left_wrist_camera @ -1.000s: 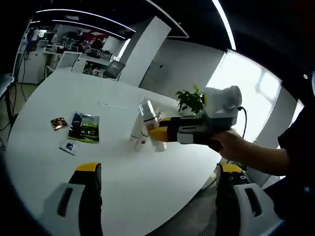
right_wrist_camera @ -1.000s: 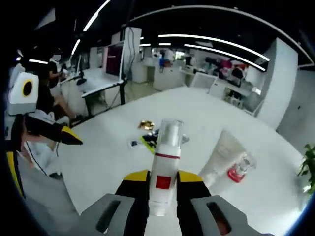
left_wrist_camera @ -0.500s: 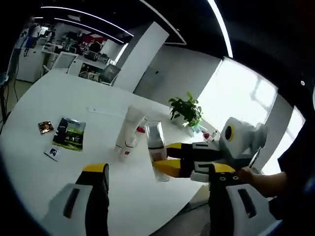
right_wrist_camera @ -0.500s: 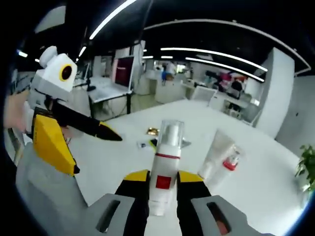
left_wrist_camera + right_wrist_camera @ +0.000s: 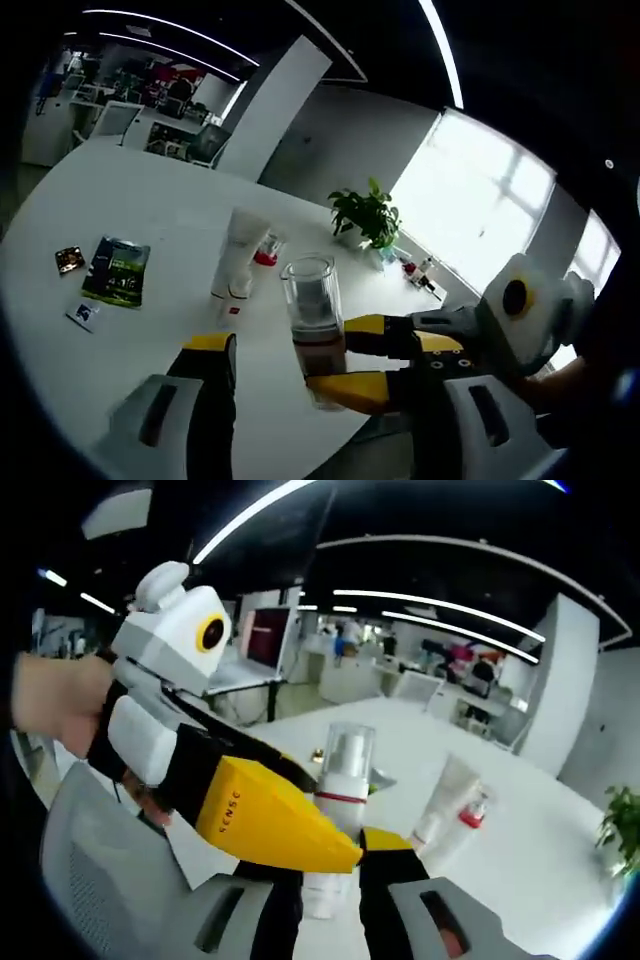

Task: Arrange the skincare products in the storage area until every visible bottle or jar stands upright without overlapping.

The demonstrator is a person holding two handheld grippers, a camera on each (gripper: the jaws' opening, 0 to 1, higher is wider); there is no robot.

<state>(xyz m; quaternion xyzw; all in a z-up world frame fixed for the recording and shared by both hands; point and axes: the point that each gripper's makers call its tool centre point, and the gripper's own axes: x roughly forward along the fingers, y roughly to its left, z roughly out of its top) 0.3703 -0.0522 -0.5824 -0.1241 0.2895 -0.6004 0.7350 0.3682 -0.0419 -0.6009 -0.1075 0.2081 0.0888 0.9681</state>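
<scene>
A: Right gripper view first: the right gripper has its jaws closed on the white pump bottle with a clear cap and a red label, holding it low on the body, and the bottle stands upright between them.

B: And the left gripper?

A: Its jaws are spread wide and hold nothing. The bottle sits in the gap between them, just above the round white table.

B: What else is on the table?

A: A white squeeze tube lies flat, with a small clear bottle with a red cap just beside it. Farther off are a dark green sachet, a small gold packet and a small white card. A green potted plant stands near the far edge.

B: How should the step go?

A: I think the bottle should come down straight, well apart from the tube, and the right jaws should open only when its base rests flat. The left gripper is close, so it should stay out of the way or steady the cap gently.
</scene>
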